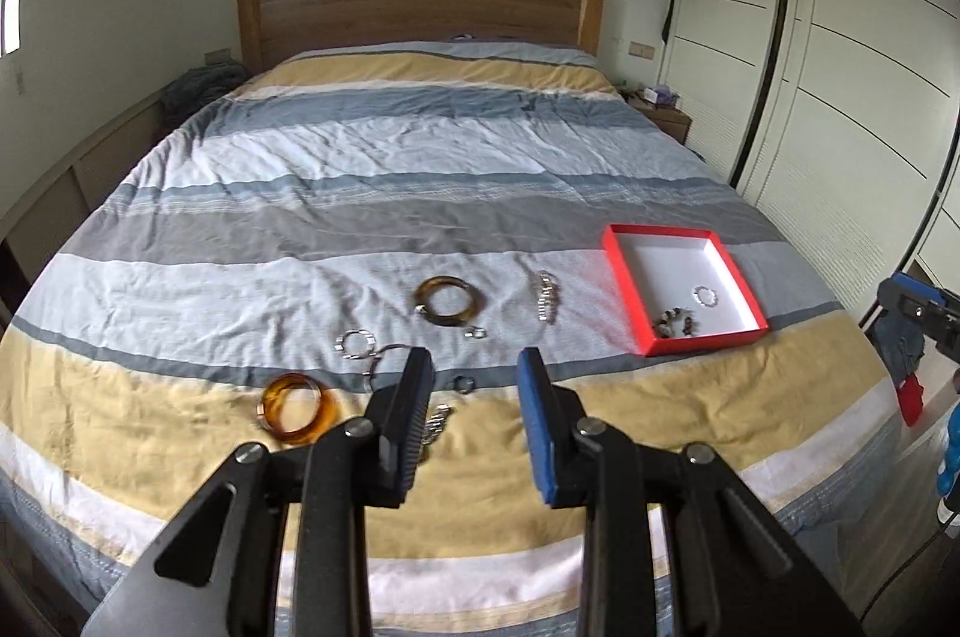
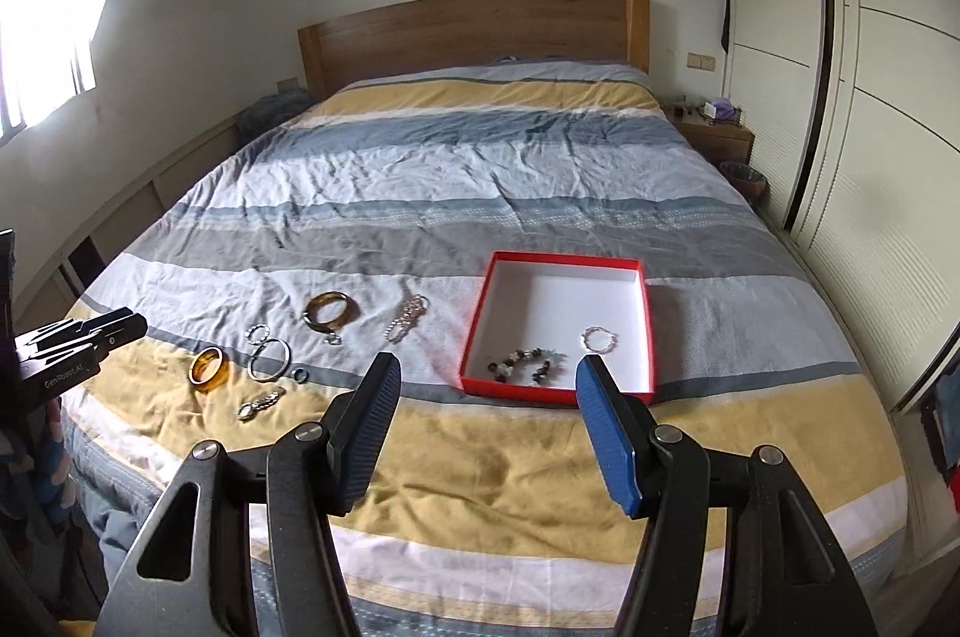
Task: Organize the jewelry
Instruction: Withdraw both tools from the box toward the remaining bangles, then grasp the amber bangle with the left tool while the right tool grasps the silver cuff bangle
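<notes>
A red box (image 1: 618, 277) (image 2: 474, 331) with a white inside lies on the striped bedspread; a beaded bracelet (image 1: 678, 324) (image 2: 528, 360) and a small silver ring bracelet (image 1: 706, 296) (image 2: 598, 339) lie in it. Left of the box lie a brown bangle (image 1: 449, 302) (image 2: 330, 311), a silver chain bracelet (image 1: 546, 298) (image 2: 407, 318), an amber bangle (image 1: 297, 406) (image 2: 209, 367), thin silver hoops (image 1: 357, 343) (image 2: 269, 356) and a watch (image 2: 259, 404). My left gripper (image 1: 477, 373) hangs open above the near jewelry, holding nothing. My right gripper (image 2: 487, 376) is open and empty, in front of the box.
The bed (image 2: 480, 145) has a wooden headboard (image 2: 474, 37) at the far end. White wardrobe doors (image 2: 870, 97) line the right side, with a nightstand (image 2: 714, 130) beside the bed. A window (image 2: 42, 19) is on the left wall.
</notes>
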A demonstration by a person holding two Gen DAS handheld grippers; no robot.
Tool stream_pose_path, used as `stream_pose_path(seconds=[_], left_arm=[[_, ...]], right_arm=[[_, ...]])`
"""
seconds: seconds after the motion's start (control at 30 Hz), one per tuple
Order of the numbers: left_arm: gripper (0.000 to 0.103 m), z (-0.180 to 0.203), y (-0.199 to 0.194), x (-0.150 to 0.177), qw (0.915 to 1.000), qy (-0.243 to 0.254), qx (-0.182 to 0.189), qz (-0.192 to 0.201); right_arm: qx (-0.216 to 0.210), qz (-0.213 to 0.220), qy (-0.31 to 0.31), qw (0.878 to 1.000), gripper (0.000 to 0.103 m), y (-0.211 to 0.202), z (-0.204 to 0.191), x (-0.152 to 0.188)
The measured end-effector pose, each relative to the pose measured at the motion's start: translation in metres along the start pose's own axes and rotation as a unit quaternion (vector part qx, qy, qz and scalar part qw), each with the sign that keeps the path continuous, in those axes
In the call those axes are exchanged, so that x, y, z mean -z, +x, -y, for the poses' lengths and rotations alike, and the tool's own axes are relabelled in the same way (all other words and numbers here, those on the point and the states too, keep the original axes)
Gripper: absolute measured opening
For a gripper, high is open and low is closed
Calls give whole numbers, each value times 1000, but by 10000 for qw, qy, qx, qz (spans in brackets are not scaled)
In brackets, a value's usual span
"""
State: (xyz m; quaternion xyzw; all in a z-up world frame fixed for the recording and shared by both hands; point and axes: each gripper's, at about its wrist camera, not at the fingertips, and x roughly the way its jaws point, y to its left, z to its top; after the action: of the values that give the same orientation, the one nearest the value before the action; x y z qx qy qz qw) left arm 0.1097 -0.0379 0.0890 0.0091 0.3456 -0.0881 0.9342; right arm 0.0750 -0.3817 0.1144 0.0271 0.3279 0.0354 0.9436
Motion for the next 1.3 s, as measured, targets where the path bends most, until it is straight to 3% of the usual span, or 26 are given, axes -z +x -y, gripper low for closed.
stream_pose_path(seconds=[0.33, 0.5, 0.9, 1.3], left_arm=[[28, -115, -33, 39, 9955, -593, -728, 90], [28, -151, -26, 53, 9927, -776, -925, 27], [28, -185, 59, 72, 9872, -1117, -1000, -536], [28, -205, 137, 73, 9851, -1213, -802, -918]], right_arm=[[-526, 87, -63, 9986, 60, -5, -91, 5], [-723, -11, -156, 9973, 50, 18, -123, 9], [-887, -580, -352, 9937, 42, 112, -159, 33], [-1401, -1119, -444, 9828, 34, 206, -207, 39]])
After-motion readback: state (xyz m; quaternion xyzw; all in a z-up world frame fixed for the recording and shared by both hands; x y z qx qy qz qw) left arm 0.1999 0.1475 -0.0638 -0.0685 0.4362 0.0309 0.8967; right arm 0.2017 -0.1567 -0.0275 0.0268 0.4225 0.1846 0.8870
